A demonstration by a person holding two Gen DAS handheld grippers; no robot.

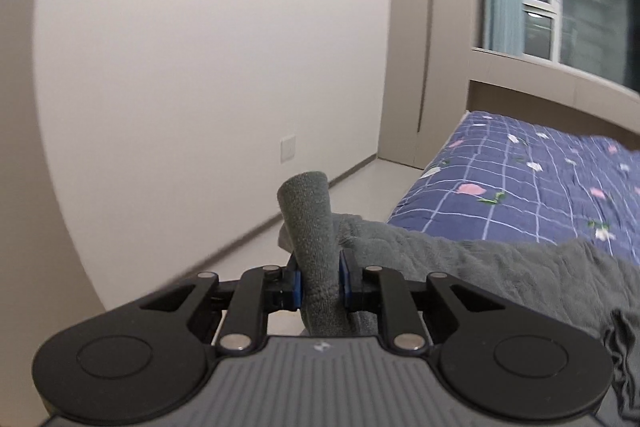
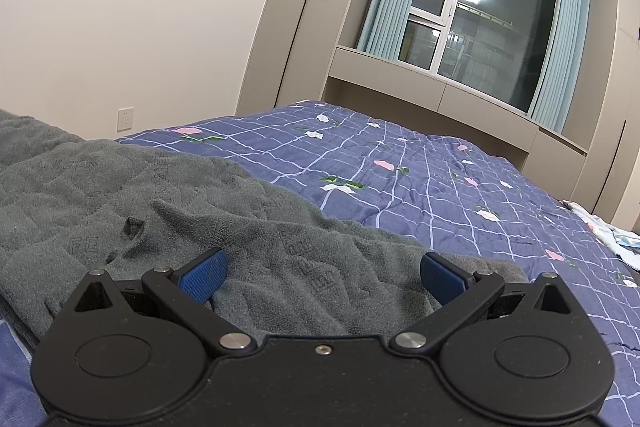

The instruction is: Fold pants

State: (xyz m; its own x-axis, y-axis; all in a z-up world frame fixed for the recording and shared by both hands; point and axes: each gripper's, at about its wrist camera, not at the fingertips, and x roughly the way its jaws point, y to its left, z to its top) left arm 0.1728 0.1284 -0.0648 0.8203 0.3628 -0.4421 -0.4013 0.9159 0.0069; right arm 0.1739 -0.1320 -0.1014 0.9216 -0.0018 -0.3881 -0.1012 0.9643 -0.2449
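The grey fleece pants (image 2: 120,179) lie spread on the blue checked bedspread (image 2: 400,163). In the left wrist view my left gripper (image 1: 320,283) is shut on a bunched edge of the pants (image 1: 310,227), which sticks up between the blue pads and is lifted past the bed's edge; the rest of the cloth (image 1: 500,279) trails down to the right. In the right wrist view my right gripper (image 2: 322,273) stands open, low over the pants, its blue pads (image 2: 204,277) wide apart with only flat cloth beneath them.
A white wall (image 1: 200,67) with a socket (image 1: 287,148) and a strip of pale floor (image 1: 360,187) lie left of the bed. Beige cabinets, a window (image 2: 472,23) and teal curtains stand behind it. A light patterned cloth (image 2: 616,235) lies at the bed's far right.
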